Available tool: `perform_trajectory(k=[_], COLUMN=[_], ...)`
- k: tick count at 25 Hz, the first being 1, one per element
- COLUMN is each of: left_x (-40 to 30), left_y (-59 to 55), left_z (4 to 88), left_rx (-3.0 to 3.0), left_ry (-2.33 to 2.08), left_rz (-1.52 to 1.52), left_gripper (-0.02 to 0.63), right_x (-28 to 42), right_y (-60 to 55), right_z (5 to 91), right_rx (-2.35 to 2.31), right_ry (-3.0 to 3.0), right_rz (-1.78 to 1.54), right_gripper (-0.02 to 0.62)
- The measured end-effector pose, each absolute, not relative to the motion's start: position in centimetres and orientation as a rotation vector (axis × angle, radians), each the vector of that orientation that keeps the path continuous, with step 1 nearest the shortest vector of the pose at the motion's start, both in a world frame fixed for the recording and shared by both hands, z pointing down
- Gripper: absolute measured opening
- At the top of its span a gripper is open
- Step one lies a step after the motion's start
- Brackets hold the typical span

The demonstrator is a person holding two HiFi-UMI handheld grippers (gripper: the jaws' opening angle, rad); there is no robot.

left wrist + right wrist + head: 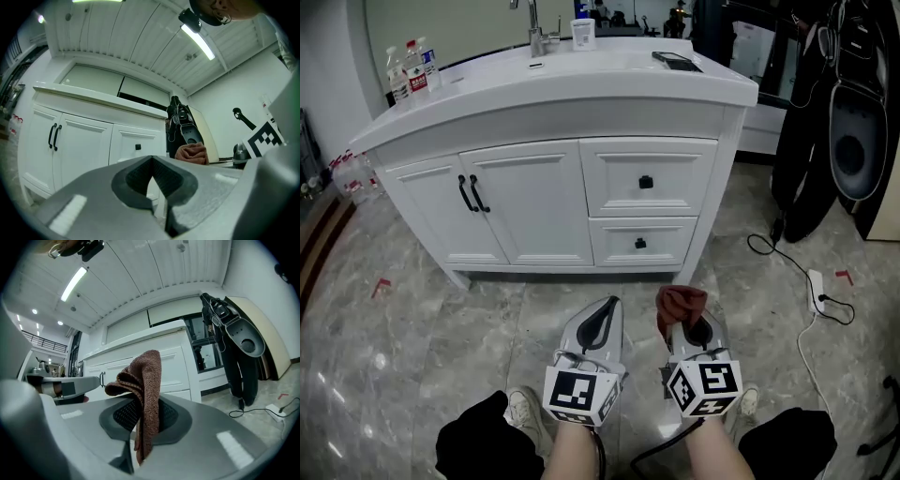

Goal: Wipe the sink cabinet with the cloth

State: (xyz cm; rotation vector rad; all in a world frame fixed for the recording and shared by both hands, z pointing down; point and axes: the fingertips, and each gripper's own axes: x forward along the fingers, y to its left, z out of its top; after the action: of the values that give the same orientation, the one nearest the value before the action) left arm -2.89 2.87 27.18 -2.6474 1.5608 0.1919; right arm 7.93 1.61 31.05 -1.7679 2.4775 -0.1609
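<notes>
The white sink cabinet [581, 197] stands ahead of me, with two doors at left and two drawers at right. A reddish-brown cloth [680, 305] is pinched in my right gripper [684, 323], which is shut on it; in the right gripper view the cloth [143, 394] sticks up from between the jaws. My left gripper [600, 319] is beside it, jaws shut with nothing between them [152, 187]. Both grippers hang low over the floor, short of the cabinet front. The cabinet [93, 140] fills the left gripper view's middle.
A faucet [534, 33], bottles [411, 70] and a phone [677, 62] sit on the countertop. A black scooter [825, 131] leans at the right. A power strip with cable [816, 291] lies on the marble floor at right. My shoes and knees show at the bottom.
</notes>
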Motion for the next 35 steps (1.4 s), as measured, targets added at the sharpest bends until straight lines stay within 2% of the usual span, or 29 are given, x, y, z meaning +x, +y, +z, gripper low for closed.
perform_trajectory(k=[14, 26, 35], left_x=[-6.8, -10.5, -9.9], left_y=[-11.4, -15.3, -15.2], left_z=[25.8, 25.5, 26.0], left_rx=[-2.587, -2.523, -2.551], left_ry=[1.624, 1.702, 1.694], left_rz=[0.215, 0.187, 0.204], left_gripper=[0.000, 0.000, 0.000], right_x=[2.7, -6.0, -4.3], right_y=[-15.6, -23.0, -24.1], right_z=[24.0, 19.1, 18.8], right_rx=[-1.517, -1.304, -1.384], right_ry=[2.548, 2.638, 2.638], right_rz=[-0.053, 0.002, 0.054], right_gripper=[0.078, 0.078, 0.080])
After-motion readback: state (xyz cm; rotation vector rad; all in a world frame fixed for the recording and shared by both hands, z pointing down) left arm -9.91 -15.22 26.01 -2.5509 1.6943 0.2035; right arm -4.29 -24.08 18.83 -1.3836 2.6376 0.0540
